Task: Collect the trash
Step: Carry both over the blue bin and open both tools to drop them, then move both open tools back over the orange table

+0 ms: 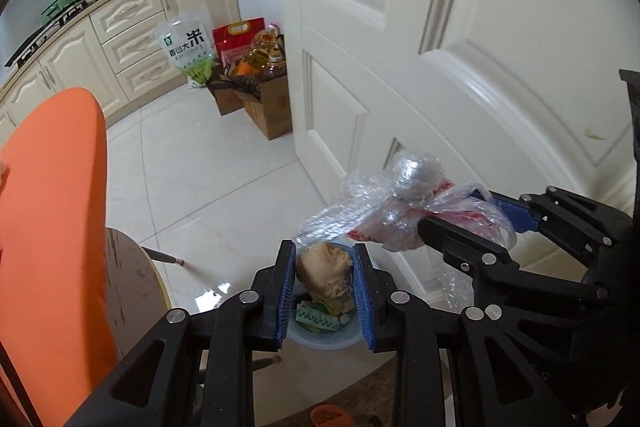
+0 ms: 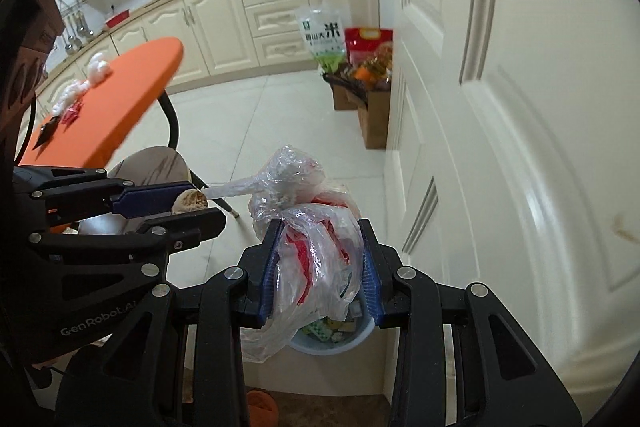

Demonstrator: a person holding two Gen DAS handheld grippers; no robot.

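Between the blue pads of my left gripper [image 1: 324,247] sits a tan crumpled lump [image 1: 322,271], and the pads touch both of its sides. Directly below stands a light blue trash bin [image 1: 320,341] with wrappers inside. My right gripper [image 2: 320,227] is shut on a clear plastic bag [image 2: 316,259] with red scraps in it, held over the same bin [image 2: 340,341]. In the left wrist view the right gripper [image 1: 452,209] comes in from the right with the bag [image 1: 400,203]. In the right wrist view the left gripper [image 2: 202,203] shows at the left with the lump [image 2: 188,201].
A white door [image 1: 440,47] stands close behind the bin. An orange table [image 2: 112,107] at the left carries white tissue wads [image 2: 96,69] and a red wrapper [image 2: 70,115]. A brown stool [image 1: 132,287] stands beneath it. Cardboard boxes [image 1: 268,103] and a rice bag [image 1: 188,47] sit by the cabinets.
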